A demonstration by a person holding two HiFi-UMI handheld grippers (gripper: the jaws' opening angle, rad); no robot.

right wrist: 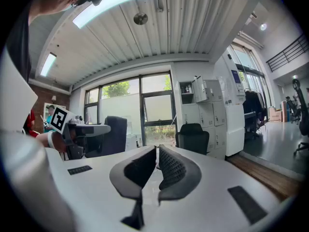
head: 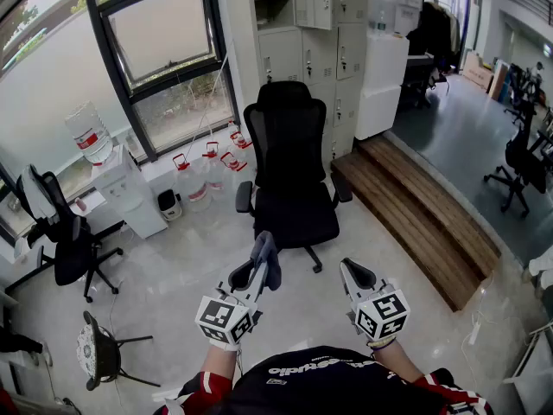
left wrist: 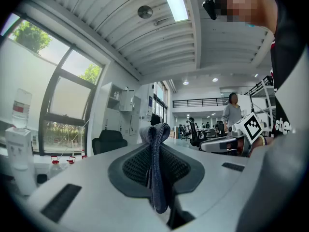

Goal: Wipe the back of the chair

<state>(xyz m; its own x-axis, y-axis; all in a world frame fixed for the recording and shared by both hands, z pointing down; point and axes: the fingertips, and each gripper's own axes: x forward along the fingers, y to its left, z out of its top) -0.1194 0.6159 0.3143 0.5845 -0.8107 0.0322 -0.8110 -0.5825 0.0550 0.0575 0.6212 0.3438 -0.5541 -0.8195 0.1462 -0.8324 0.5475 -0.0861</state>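
A black office chair stands in the middle of the pale floor, apart from both grippers, its seat turned toward the person and its tall back on the far side, toward the lockers and the window. The left gripper is held low in front of the person with its jaws pressed on a dark grey-blue cloth. In the left gripper view the cloth stands folded upright between the two ribbed pads, its top bulging above them. The right gripper is level with it, just to the right, and in the right gripper view its jaws are brought together, with only a thin slit between the pads and nothing held. A strip of bare floor lies between the grippers and the front edge of the seat. To the right of the chair, the long edge of a wooden step runs diagonally close past the armrest. Behind it on the left, water bottles stand along the wall beside a water dispenser. A second black chair is well off to the left, with open floor between the two.
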